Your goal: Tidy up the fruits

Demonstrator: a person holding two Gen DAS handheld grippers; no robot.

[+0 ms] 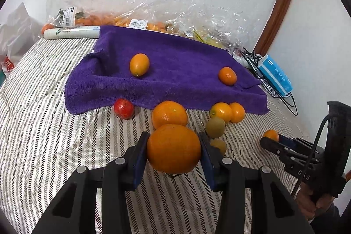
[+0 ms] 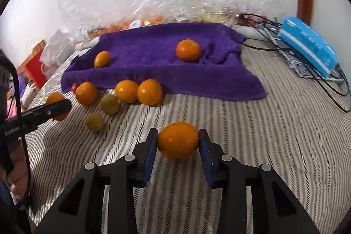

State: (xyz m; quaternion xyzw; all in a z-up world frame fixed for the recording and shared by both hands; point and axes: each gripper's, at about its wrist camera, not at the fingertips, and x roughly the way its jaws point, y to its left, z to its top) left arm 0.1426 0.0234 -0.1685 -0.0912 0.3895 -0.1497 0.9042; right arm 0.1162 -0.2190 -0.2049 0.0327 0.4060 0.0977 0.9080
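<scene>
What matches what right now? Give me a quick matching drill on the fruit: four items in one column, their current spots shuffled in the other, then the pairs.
Items:
1. large orange
2. small orange
3. red fruit
4. green fruit

Spots:
A. on the striped cover at the purple towel's front edge
B. between the left hand-held gripper's fingers
C. on the striped cover beside two small orange fruits
D. between the right hand-held gripper's fingers

Pairs: 1-B, 2-D, 3-A, 4-C

Blue tissue pack (image 1: 275,75) beside black cables (image 2: 329,82) (tangled); striped bedcover (image 1: 43,124).
</scene>
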